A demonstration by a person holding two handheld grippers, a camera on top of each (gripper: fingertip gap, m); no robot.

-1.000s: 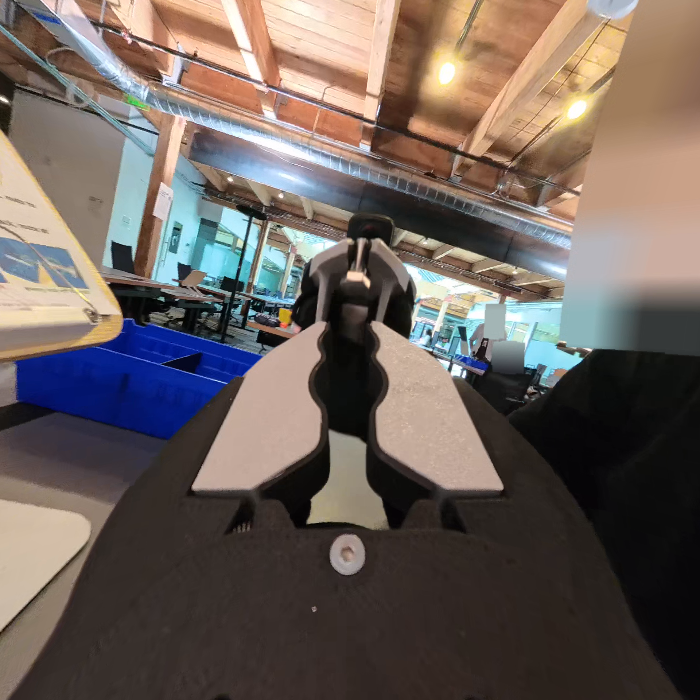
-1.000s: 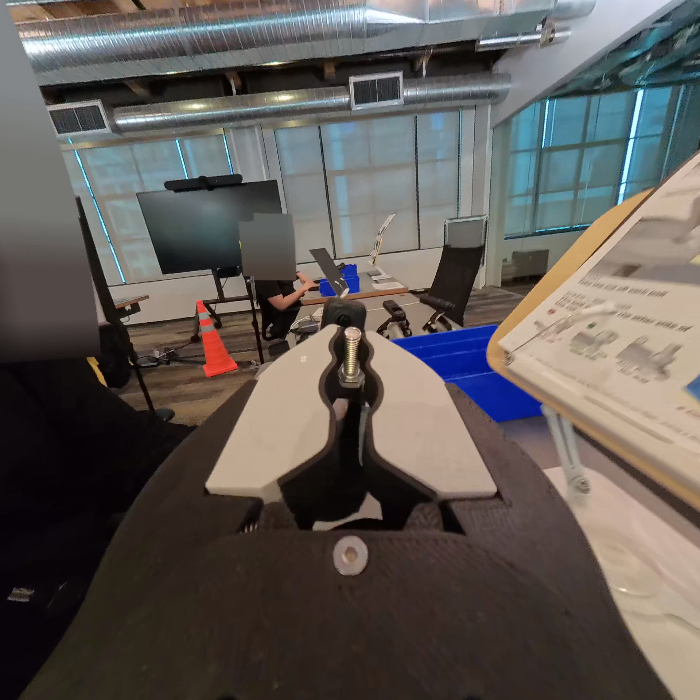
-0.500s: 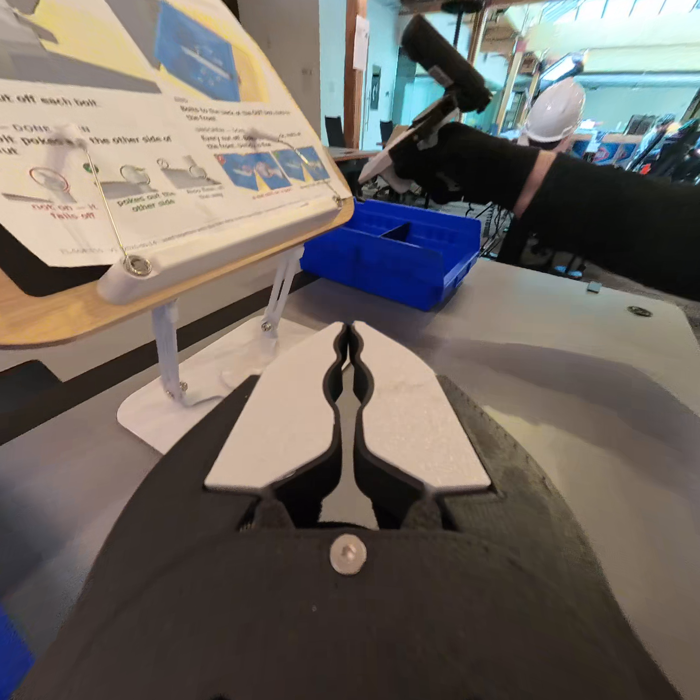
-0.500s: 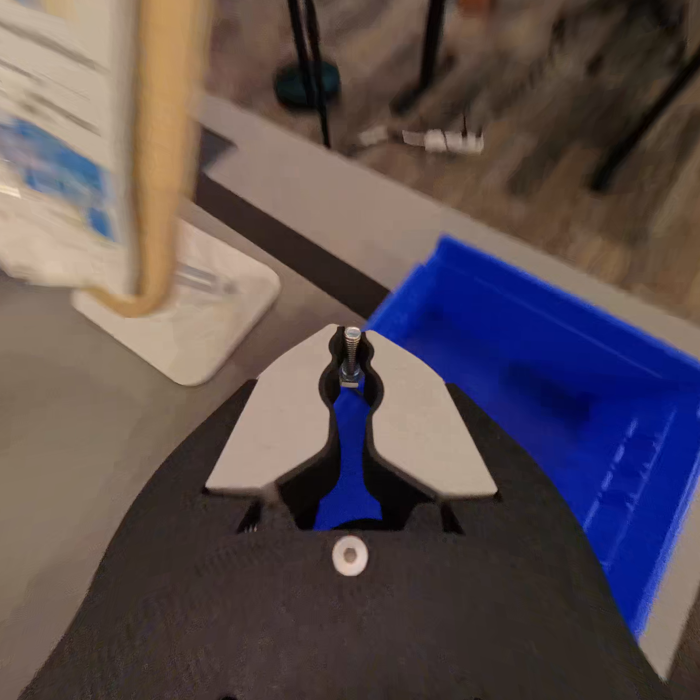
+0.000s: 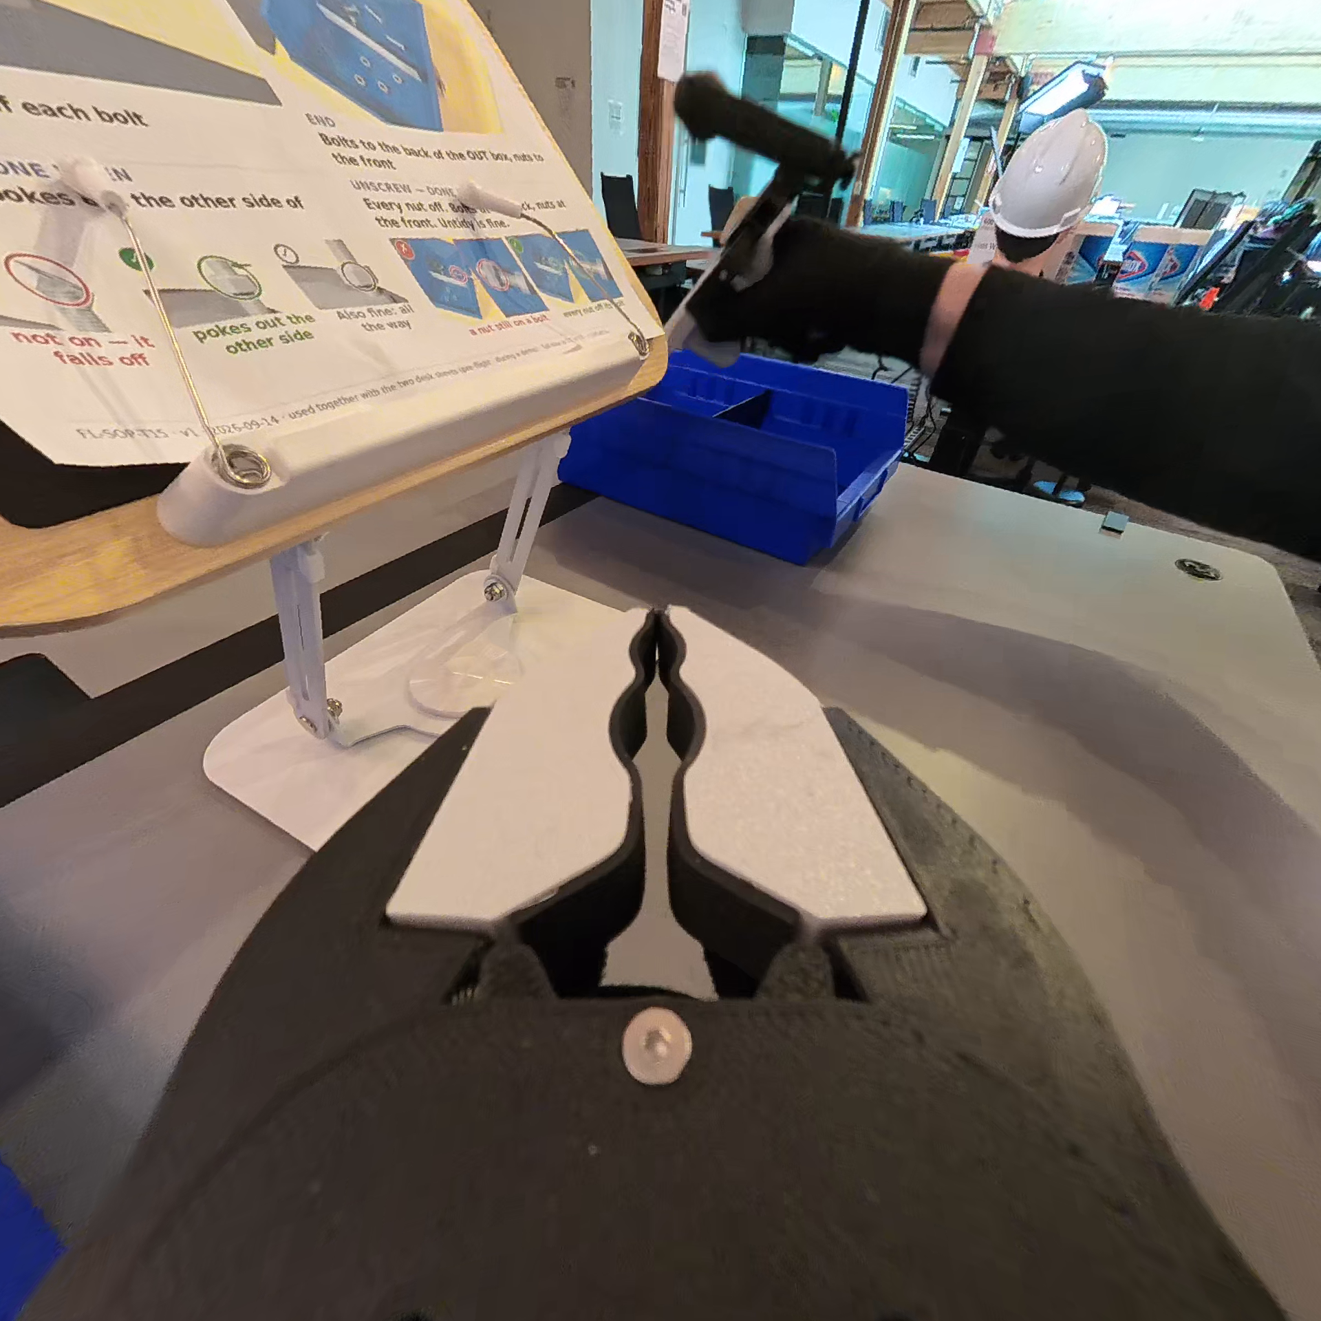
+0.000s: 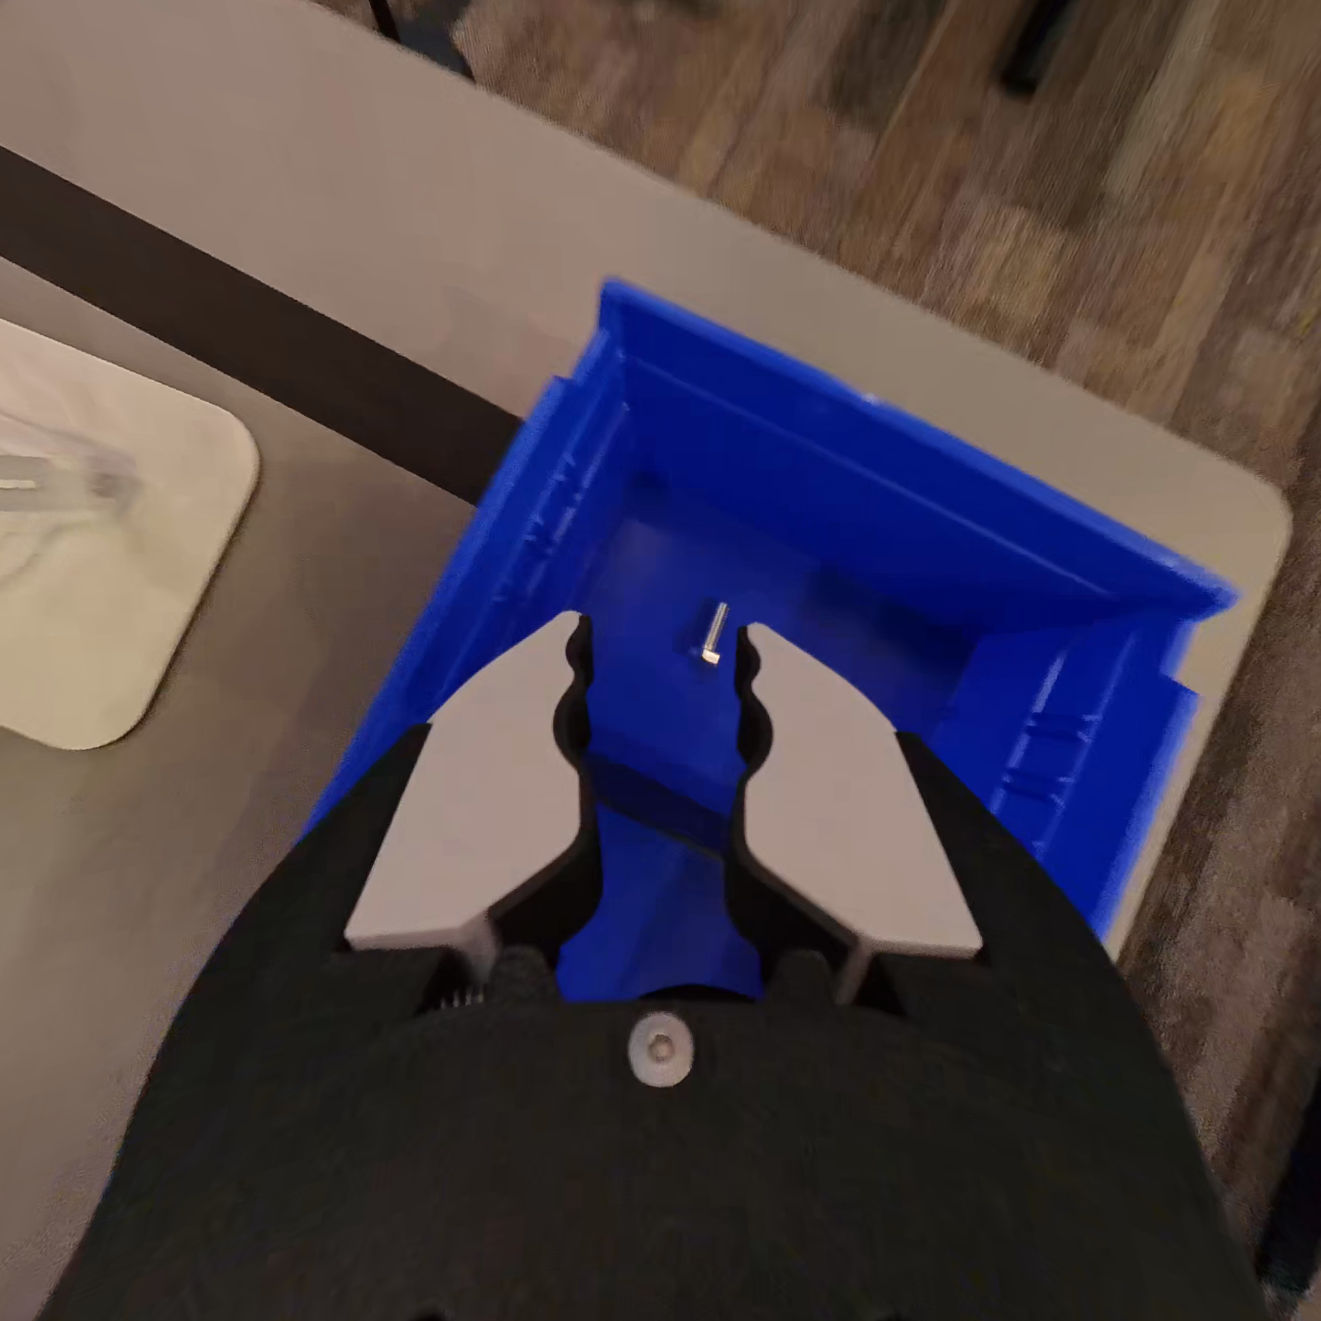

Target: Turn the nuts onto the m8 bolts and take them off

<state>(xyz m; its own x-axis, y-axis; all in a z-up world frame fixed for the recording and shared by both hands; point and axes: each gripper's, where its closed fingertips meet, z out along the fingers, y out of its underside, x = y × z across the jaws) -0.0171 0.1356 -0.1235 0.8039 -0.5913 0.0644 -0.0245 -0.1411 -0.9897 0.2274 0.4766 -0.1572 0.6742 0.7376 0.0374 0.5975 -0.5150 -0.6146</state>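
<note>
In the right wrist view my right gripper (image 6: 661, 629) is open above a blue bin (image 6: 929, 500). A silver bolt (image 6: 711, 636) shows between the spread fingertips, down in the bin's far compartment, touching neither pad. In the left wrist view my left gripper (image 5: 656, 616) is shut, pads together with nothing between them, low over the grey table (image 5: 1072, 679). The same view shows the right gripper (image 5: 722, 300), held in a black-sleeved hand over the blue bin (image 5: 715, 464).
An instruction sheet on a wooden stand (image 5: 286, 250) with a white base (image 5: 372, 729) stands left of the bin. A black divider (image 6: 657, 800) crosses the bin. The table edge and wooden floor (image 6: 1001, 179) lie beyond the bin. A person with a white hard hat (image 5: 1051, 171) is far off. Tip to tip, the grippers are about 45 centimetres apart. To the white base (image 5: 372, 729): left tips about 20 centimetres, right tips about 35 centimetres.
My right gripper swung down over the blue bin and opened; the bolt it held has left the grasp into the bin. My left gripper shut and tilted down toward the table.
</note>
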